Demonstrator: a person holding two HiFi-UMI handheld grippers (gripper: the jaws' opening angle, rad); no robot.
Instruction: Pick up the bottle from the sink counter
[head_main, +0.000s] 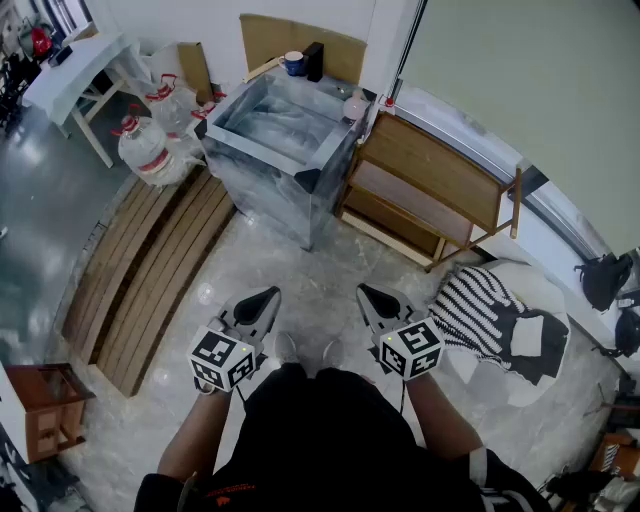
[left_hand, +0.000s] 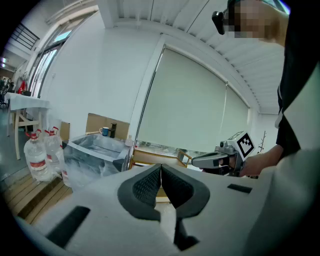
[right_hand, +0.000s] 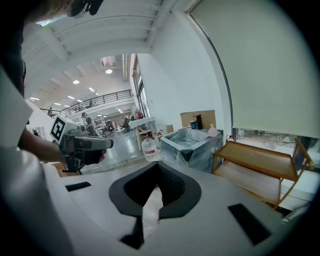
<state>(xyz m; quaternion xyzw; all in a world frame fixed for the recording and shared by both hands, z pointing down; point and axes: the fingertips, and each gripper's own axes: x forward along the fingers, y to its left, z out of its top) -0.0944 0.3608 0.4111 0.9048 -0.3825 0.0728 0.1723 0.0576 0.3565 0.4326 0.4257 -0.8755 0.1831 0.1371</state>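
Fingers (left_hand: 147, 186) of your left gripper (head_main: 268, 296) are pressing together with nothing between them, and the fingers (right_hand: 171, 188) of your right gripper (head_main: 366, 292) are meeting the same way, also empty. You are holding both grippers side by side at waist height, tips pointing forward over the pale marble floor (head_main: 320, 265), well apart from the sink (head_main: 290, 205) ahead. Black-and-white square patterns are showing on each gripper's cube (head_main: 222, 358); they are carrying no letters.

The bottle (head_main: 354, 107), small, rounded and pinkish, is standing upright on the far right corner of the sink's tabletop (head_main: 250, 155). Any label on it is showing too small to read. A blue mug (head_main: 293, 63) is sitting along the back edge to the bottle's left, with a dark upright block (head_main: 313, 60) just beside it. Clear plastic film is wrapping the steel sink unit.

Large water jugs (head_main: 148, 148) are standing on the floor to the left of the sink, wearing red labels and red tops, and their print is coming through too small to read. A wooden rack (head_main: 430, 180) is sitting just to the right of the sink, and wooden slats (head_main: 150, 270) are lying on the floor at your left.
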